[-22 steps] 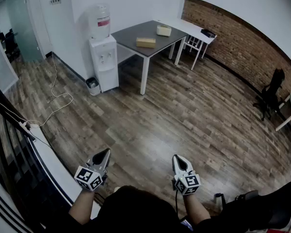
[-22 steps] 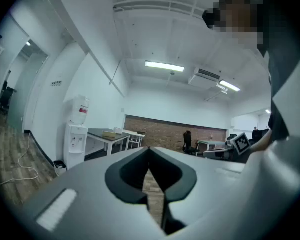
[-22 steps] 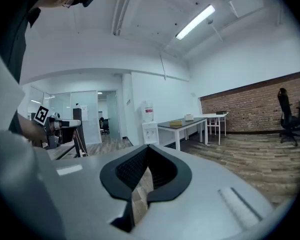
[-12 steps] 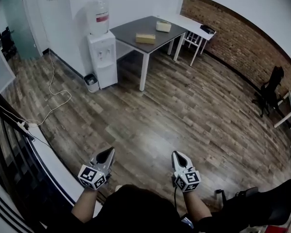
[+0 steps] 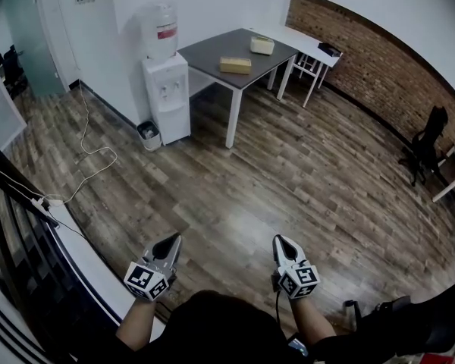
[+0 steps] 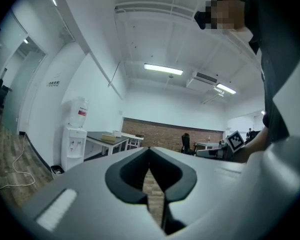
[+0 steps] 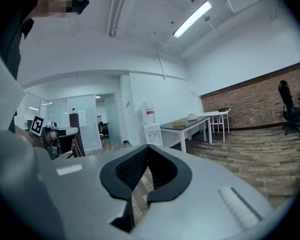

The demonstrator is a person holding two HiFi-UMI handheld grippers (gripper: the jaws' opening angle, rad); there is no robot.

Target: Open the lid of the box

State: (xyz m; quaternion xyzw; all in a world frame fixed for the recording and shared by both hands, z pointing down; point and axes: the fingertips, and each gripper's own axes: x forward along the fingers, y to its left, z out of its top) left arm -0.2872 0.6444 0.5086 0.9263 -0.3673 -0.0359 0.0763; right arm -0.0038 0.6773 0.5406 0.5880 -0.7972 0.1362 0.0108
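Two boxes rest on a dark grey table [image 5: 212, 51] far across the room: a flat tan box [image 5: 235, 65] and a smaller cream box [image 5: 262, 45] behind it. Both look closed. Low at the near edge of the head view, well away from the table, the person holds my left gripper [image 5: 169, 242] and my right gripper [image 5: 281, 242]. Each has its jaws together with nothing between them. The left gripper view shows the shut tips [image 6: 150, 149] and the tan box [image 6: 108, 137] far off. The right gripper view shows shut tips [image 7: 147, 147] and that tan box [image 7: 180, 123].
A water dispenser [image 5: 164, 82] stands left of the table, with a small bin [image 5: 148, 133] beside it. A white table [image 5: 307, 48] stands beyond, along the brick wall. A cable [image 5: 91, 154] trails over the wooden floor. A black railing [image 5: 30, 226] runs at left, an office chair [image 5: 425, 150] at right.
The head view has shifted slightly, so the table sits a little further right in the picture. Both grippers stay low, shut and about where they were.
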